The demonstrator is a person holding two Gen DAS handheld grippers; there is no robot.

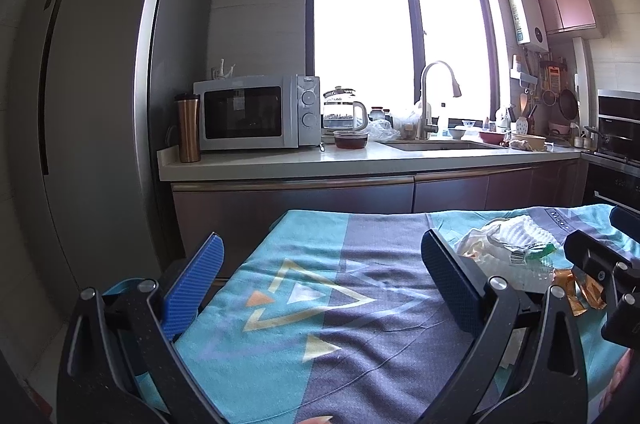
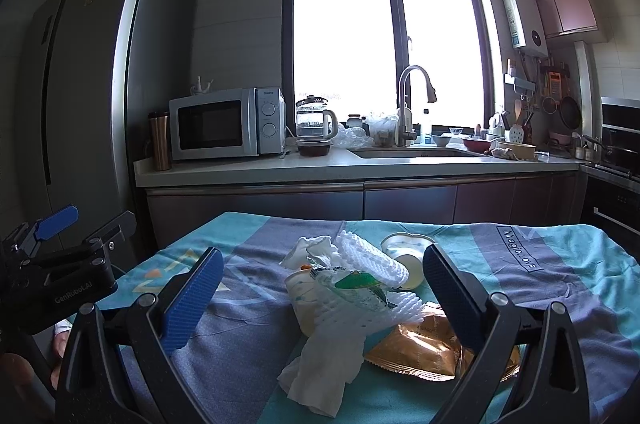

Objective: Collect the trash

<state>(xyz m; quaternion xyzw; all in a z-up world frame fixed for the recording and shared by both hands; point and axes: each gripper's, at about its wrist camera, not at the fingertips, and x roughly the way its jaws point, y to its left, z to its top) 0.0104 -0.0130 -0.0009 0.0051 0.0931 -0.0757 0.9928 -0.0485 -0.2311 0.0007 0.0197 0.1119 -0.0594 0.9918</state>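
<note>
A pile of trash lies on a table covered with a teal and grey cloth. It holds white foam netting, a clear green-printed wrapper, a paper cup, a crumpled tissue, a gold foil packet and a white lid. My right gripper is open, its blue pads on either side of the pile. My left gripper is open and empty over bare cloth, left of the pile. It shows at the left of the right wrist view.
Beyond the table runs a kitchen counter with a microwave, a copper tumbler, a glass kettle, a dark bowl, a sink with faucet and dishes. A tall fridge stands at the left, an oven at the right.
</note>
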